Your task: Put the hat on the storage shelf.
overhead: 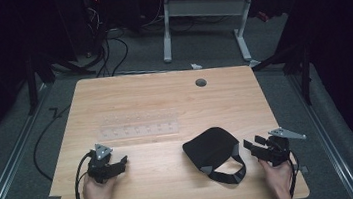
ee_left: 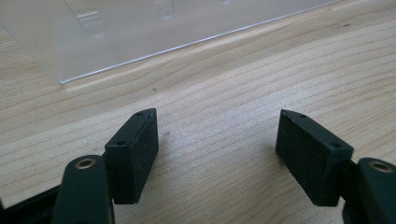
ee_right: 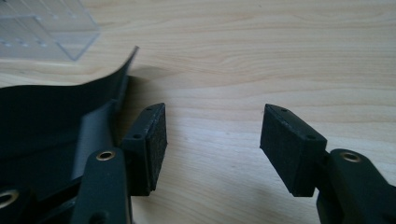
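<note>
Wooden table (overhead: 173,180) seen from above, two hand-held grippers low in the frame. Left gripper (overhead: 121,162) at lower left, resting on the wood, jaws spread with nothing between them; in the left gripper view bare wood lies between the two black pads (ee_left: 135,154). Just beyond it, toward the upper left of that view, the edge of a clear plastic tray (ee_left: 140,28); from above, the same tray (overhead: 137,125) lies flat at the centre-left of the table, a little above the left gripper.

Right gripper (overhead: 248,146) at lower right, jaws standing wide, gripping nothing. Black cap (overhead: 209,147) just left of it, slightly right of centre in the lower half of the high view, strap looping down toward the table's near edge. In the right gripper view, the cap (ee_right: 51,116) sits at the left, just beside the left-hand pad (ee_right: 152,144); contact between them cannot be told. Plain wood between the pads. A corner of the clear tray (ee_right: 46,32) at the upper left of that view.
</note>
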`<state>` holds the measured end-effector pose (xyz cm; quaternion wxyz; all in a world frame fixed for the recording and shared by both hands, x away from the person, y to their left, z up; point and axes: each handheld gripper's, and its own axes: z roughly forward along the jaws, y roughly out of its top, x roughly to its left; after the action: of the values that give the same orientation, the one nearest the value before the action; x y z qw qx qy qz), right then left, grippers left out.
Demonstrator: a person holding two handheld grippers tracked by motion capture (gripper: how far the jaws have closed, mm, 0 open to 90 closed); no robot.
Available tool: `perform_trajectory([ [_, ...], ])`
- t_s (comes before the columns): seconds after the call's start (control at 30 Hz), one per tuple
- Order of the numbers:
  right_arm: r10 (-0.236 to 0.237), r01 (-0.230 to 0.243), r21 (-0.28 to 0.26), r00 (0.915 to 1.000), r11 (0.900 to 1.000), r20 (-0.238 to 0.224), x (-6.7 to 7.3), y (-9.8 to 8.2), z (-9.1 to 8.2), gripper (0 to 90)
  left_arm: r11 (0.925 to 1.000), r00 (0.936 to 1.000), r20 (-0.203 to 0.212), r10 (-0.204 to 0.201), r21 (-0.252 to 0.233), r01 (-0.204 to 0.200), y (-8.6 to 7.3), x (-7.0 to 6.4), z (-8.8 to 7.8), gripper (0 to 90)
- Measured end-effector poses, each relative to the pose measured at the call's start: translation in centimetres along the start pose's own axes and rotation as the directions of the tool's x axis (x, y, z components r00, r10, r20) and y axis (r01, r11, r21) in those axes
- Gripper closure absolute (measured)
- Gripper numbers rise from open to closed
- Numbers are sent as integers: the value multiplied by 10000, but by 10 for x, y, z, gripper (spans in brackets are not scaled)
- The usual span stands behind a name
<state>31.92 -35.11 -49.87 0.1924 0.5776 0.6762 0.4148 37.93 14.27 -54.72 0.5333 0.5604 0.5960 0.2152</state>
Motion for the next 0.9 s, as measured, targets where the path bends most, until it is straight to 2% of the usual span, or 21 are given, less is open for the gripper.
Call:
perform_trajectory([
  [0.17,-319,313,-243,9991,9992,-267,12,3,-6,416,10000,10000,-1,-1,-1,1,0,0,0,302],
  [0.2,-475,466,-257,9981,9986,-381,18,4,-6,415,10000,10000,0,5,3,-5,0,0,0,302],
  [0.33,-724,723,-45,9955,9974,-605,27,3,0,407,10000,10000,2,-1,3,1,0,0,0,301],
  [0.73,-875,939,545,9901,9941,-1101,41,-1,21,392,10000,10000,3,7,7,-7,0,0,0,301],
  [0.9,-949,1086,918,9853,9898,-1424,47,-3,36,398,10000,10000,2,3,3,-3,0,0,0,301],
])
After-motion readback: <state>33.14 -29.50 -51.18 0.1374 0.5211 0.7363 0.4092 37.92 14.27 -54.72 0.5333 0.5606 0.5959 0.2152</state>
